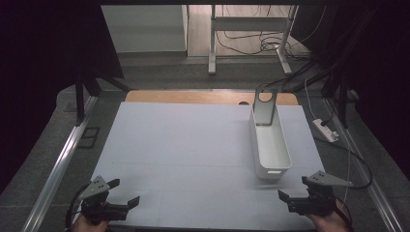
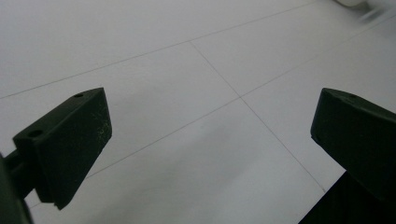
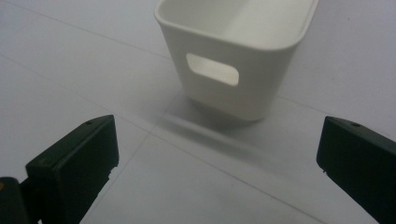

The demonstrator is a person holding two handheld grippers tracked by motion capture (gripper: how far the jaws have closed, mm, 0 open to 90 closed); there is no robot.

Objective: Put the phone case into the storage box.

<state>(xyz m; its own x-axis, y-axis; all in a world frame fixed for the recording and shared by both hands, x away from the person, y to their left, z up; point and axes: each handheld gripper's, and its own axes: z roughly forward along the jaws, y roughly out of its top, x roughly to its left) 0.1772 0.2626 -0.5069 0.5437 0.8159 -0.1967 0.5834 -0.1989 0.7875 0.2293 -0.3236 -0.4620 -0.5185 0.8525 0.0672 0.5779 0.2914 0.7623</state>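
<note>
Both claws released, right claw [image 1: 296,195] nearest the white bin [image 1: 270,145]; best to approach its near end squarely, left claw [image 1: 122,192] steadying opposite.

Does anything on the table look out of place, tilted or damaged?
Nothing stands out. The white bin stands upright on the table, a grey holder upright at its far end. Both grippers, left and right, are open.

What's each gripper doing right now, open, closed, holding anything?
Left gripper: open, holding nothing, over the bare mat.
Right gripper: open, holding nothing, facing the white bin without touching it.
</note>
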